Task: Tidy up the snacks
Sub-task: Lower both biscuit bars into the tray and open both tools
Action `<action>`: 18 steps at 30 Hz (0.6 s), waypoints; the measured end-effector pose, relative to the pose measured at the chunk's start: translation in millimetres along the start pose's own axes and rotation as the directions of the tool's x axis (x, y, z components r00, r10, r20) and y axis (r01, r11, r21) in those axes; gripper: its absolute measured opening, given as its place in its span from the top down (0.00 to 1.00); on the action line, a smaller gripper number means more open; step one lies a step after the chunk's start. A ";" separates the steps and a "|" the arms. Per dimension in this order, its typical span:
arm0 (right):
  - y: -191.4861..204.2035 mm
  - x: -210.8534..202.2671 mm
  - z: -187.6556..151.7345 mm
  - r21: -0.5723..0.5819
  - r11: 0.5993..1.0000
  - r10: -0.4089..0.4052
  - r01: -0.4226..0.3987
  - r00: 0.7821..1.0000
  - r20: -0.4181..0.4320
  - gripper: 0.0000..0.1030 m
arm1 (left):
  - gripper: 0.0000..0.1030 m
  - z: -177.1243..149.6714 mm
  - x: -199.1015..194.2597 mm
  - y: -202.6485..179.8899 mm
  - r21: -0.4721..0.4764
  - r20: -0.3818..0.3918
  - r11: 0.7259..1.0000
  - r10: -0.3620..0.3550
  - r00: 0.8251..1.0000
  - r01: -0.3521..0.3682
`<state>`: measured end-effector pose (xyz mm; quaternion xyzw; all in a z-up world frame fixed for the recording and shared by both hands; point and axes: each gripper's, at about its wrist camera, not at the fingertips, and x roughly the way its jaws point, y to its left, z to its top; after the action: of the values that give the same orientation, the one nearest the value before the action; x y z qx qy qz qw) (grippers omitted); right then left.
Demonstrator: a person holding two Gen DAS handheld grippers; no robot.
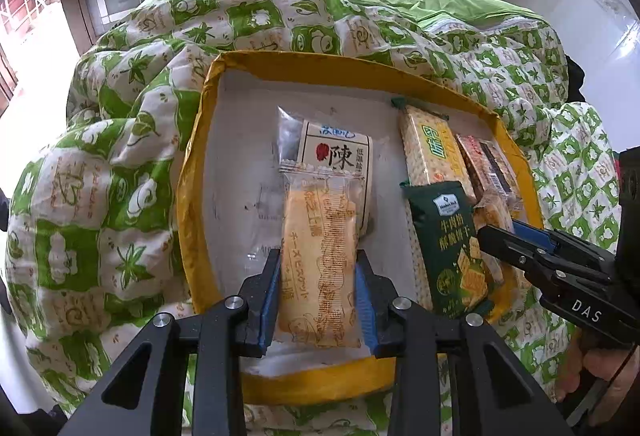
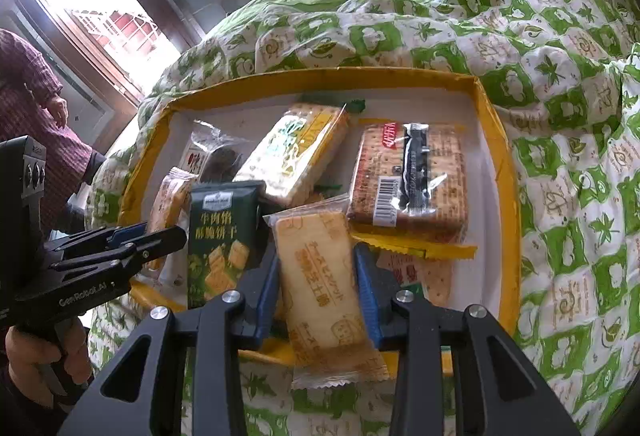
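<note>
Snacks sit in a yellow-rimmed tray on a green patterned quilt, windows behind. The left gripper is clamped on a cheese biscuit packet, and the right gripper pinches another packet. Slick wrappers could slip from the fingers; the soft quilt could tip the tray.

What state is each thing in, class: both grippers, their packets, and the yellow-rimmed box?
Left gripper: shut on a cheese biscuit packet.
Right gripper: shut on another cheese biscuit packet.
Yellow-rimmed box: open, lying on the quilt, holding several sealed snack packets.
Dark green packet: sealed, standing in the box.
</note>
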<state>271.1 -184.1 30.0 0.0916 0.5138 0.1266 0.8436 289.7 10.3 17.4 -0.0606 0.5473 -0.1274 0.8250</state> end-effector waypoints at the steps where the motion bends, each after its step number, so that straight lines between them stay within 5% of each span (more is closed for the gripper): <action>1: 0.0 0.9 1.1 0.001 1.000 -0.002 0.002 1.000 0.002 0.66 | 0.66 1.1 0.7 0.3 0.000 -0.001 1.000 0.000 1.000 0.000; 18: -3.6 10.6 6.9 0.006 0.999 -0.044 0.044 0.999 0.030 0.66 | 0.66 4.5 3.7 -0.3 0.014 0.010 1.000 0.013 1.000 -0.013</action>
<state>282.3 -184.4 23.3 0.0846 0.5034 0.1051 0.8535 295.1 8.8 16.0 -0.0519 0.5428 -0.1256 0.8288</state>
